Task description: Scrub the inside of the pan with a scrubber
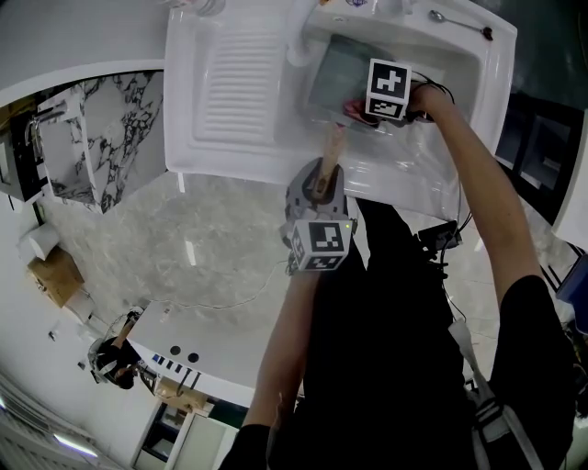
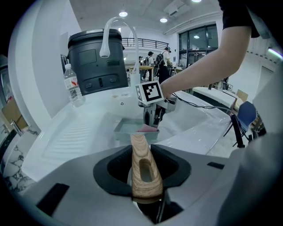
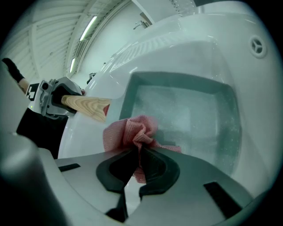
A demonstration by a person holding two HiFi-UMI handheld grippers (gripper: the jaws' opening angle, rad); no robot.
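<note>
**Head view, left to right.** The ribbed drainboard (image 1: 234,87) takes up the left half of the white sink (image 1: 184,156). The faucet (image 1: 299,41) stands at the drainboard's 3 o'clock edge, by the basin's corner. The left gripper (image 1: 323,174) lies at 6 o'clock of the basin, its jaws clamped on the wooden handle (image 1: 333,145). The handle runs toward 12 o'clock across the front rim to the pan (image 1: 333,73), a square grey-green vessel resting in the basin. At the pan's 4 o'clock corner the pink scrubber (image 1: 354,110) is pinched by the right gripper (image 1: 372,115). A spoon (image 1: 459,20) lies on the rim at 2 o'clock.

**Left gripper view.** A water bottle (image 2: 73,86) stands at 10 o'clock. At centre, the slotted end of the handle sits between the two jaws.

**Right gripper view.** The jaws are pressed together on a fold of the scrubber. The bunched cloth stands at their 12 o'clock, over the pan's near-left corner. Whether it touches the pan floor cannot be told.
</note>
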